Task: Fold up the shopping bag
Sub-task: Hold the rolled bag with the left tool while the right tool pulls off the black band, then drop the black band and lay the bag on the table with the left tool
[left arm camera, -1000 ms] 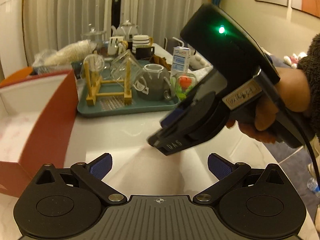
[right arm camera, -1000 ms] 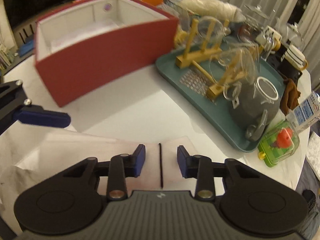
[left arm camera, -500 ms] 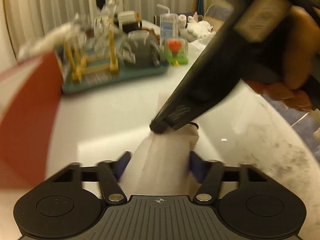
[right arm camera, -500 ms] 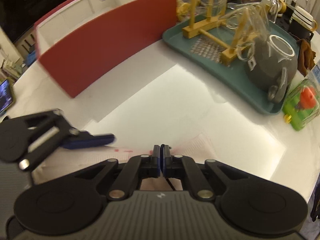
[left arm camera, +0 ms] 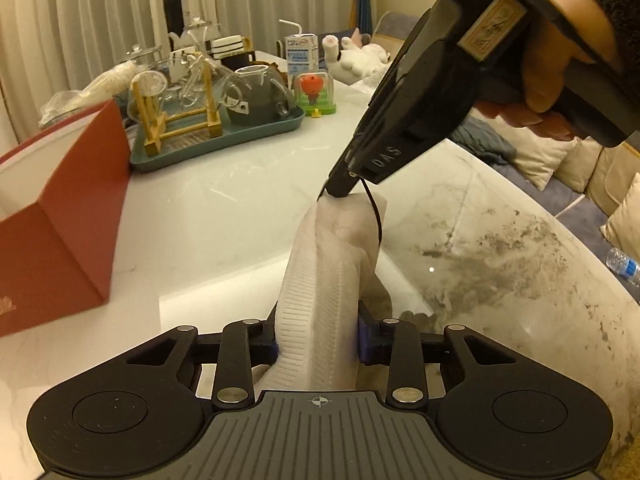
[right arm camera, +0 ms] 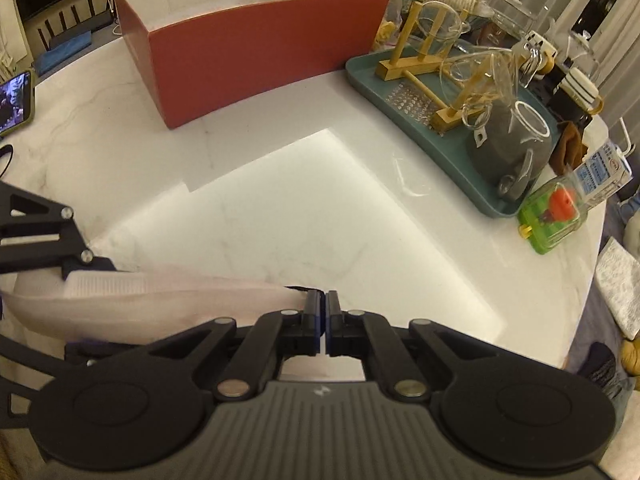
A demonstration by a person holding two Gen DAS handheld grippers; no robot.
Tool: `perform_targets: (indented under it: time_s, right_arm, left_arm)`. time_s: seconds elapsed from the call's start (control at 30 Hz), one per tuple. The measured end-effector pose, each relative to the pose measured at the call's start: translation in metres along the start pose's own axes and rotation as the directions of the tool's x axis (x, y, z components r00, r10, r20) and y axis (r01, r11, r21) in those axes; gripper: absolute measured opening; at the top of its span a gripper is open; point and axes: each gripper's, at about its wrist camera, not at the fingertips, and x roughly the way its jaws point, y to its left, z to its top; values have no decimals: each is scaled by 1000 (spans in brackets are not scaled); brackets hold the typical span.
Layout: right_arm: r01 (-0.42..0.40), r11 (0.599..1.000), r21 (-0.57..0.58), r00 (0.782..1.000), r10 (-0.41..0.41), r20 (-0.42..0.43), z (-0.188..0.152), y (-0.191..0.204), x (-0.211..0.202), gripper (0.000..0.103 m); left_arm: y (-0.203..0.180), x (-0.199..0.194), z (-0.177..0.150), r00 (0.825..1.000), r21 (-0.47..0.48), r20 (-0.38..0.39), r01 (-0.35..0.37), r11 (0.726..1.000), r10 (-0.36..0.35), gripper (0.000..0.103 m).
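Box (right arm camera: 256, 52) and tray (right arm camera: 420, 120) beyond bag (left arm camera: 328, 280), both tools gripping.

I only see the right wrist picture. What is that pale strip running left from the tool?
Observer: It is the shopping bag. The left wrist view shows the left tool shut on its ribbed end.
Operator: And at my end?
Observer: The right tool pinches the far end, and a thin black cord loops down beside its tip.
Operator: Who holds that tool?
Observer: A bare hand in a fuzzy dark sleeve grips its handle.
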Motion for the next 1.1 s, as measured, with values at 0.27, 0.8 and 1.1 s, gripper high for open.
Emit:
perform_targets:
  time_s: [0.27,0.8,1.1]
  right_arm:
    - [49,998,-31,999,-49,-4,16,-3,21,1]
    - [-40,999,34,995,36,94,90,-46,43,70]
    - [25,981,194,988,-54,147,37,-41,-43,80]
  left_arm:
    - [16,-17,-2,998,-142,-37,-58,988,53,31]
    - [21,-4,11,985,-95,-49,-167,981,163,70]
    - [31,-50,33,985,-145,140,-80,986,100,92]
